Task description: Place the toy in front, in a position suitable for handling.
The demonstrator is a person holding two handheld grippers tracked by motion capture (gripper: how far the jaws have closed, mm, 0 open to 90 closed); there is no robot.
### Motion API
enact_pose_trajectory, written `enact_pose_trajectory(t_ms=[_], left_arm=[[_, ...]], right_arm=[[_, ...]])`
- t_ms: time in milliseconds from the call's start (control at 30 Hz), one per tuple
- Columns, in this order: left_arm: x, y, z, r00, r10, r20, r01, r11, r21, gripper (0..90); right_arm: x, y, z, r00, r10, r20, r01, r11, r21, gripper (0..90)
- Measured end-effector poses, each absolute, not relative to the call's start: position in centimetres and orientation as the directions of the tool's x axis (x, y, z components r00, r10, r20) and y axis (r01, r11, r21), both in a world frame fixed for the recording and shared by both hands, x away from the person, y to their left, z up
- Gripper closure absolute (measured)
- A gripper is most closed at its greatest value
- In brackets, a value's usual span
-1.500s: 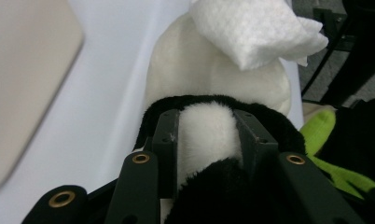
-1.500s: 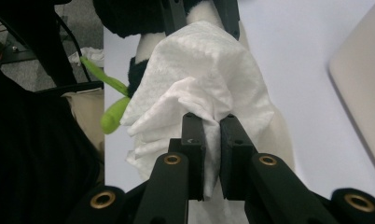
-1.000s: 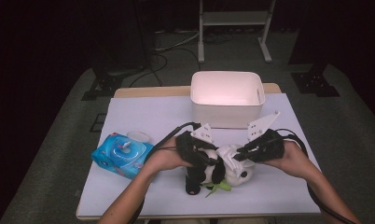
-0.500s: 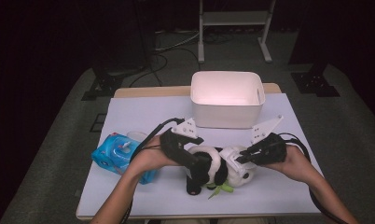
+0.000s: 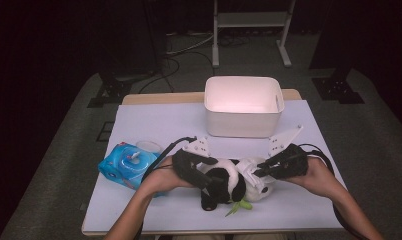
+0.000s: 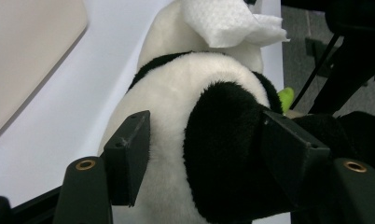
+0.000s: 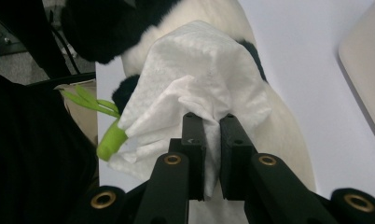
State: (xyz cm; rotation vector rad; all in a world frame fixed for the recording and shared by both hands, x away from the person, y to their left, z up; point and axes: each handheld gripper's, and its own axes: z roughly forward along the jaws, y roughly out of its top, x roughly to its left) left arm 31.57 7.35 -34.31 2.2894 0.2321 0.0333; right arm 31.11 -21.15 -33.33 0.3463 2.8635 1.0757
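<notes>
Table (image 5: pixel 149 125), white mat, seen from high view: work sits near its front edge, centre-right. White bin (image 5: pixel 244 107) stands at the back, well apart from the work; its inside looks empty. Blue wipe pack (image 5: pixel 128 166) lies front-left, just beside the left forearm.

Panda plush (image 5: pixel 224 181) lies on its side between both hands, green leaf (image 5: pixel 237 206) toward the front edge.

Left gripper (image 6: pixel 199 154): jaws astride the panda's black-and-white body, one pad against white fur, the other against the black patch; they have just been opening, w/ the plush still between them. Pads look to rest on the fur; a firm squeeze can't be confirmed.

Right gripper (image 7: pixel 211 126): jaws nearly together, pinching a white tissue (image 7: pixel 199 79) draped over the panda's head end.

Progress (judgement): wiping the toy appears under way, i.e. tissue is out of the pack, gripped and on the plush; rest of the body probably still to wipe, then tissue and toy to put away, perhaps in the bin.

Room: open mat behind the plush up to the bin, and to the right; front edge is close, so little margin toward the person. Left side is hemmed by the pack.
</notes>
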Motion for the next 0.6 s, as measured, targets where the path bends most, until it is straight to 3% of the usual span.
enact_pose_trajectory(t_ms=[300,600], left_arm=[[31.3,6.7,-34.4,0.984,0.179,-0.022,0.139,-0.672,0.727,35.8],[31.2,7.2,-34.5,0.984,0.177,-0.028,0.139,-0.655,0.743,36.1]], right_arm=[[30.5,-16.8,-33.2,-0.989,0.141,-0.037,0.085,0.767,0.636,81.5],[30.6,-20.6,-32.7,-0.977,0.211,-0.014,0.15,0.738,0.658,81.6]])
